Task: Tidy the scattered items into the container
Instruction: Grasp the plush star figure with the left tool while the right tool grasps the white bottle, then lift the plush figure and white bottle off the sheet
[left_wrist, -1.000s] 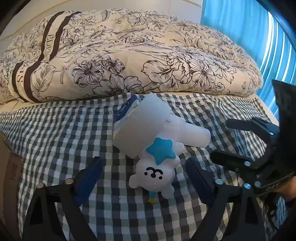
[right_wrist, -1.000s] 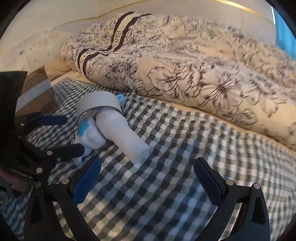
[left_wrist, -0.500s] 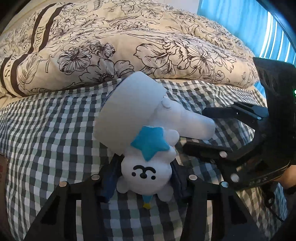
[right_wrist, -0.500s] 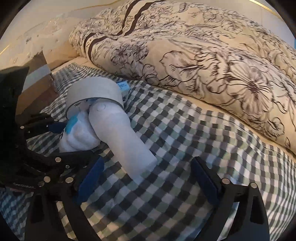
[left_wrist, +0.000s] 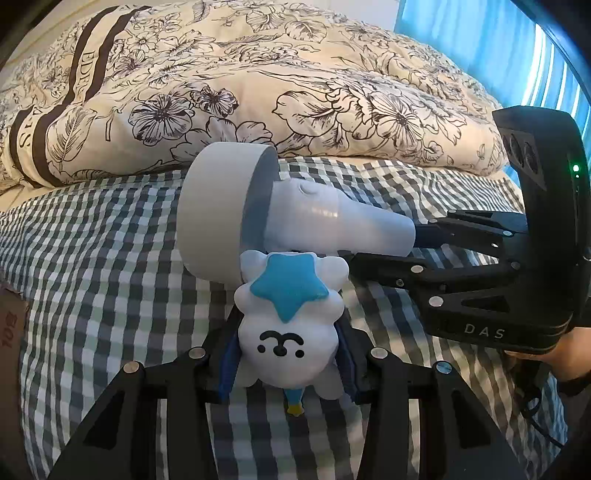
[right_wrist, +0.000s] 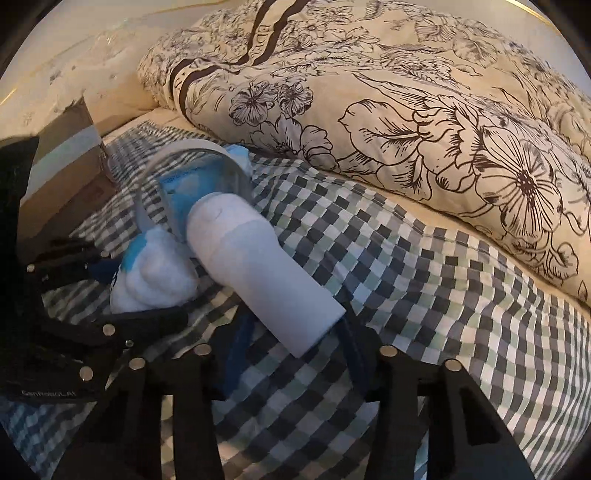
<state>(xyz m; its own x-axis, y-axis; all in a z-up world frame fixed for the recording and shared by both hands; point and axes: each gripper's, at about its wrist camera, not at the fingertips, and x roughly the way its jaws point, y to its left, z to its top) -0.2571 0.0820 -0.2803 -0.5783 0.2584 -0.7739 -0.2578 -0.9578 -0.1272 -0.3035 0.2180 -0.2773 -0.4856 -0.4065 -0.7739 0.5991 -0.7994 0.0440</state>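
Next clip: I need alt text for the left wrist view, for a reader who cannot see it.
The left gripper is closing its jaws around a small white plush toy with a blue star on a checked bedsheet. Behind the toy lie a white tape roll and a white tapered bottle, whose narrow end the right gripper holds.

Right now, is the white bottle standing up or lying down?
Lying down. The white bottle rests on its side on the checked sheet, one end leaning against the white ring, the other between the right gripper pads.

White plush (left_wrist: 286, 332), bottle (left_wrist: 332, 221) on bed
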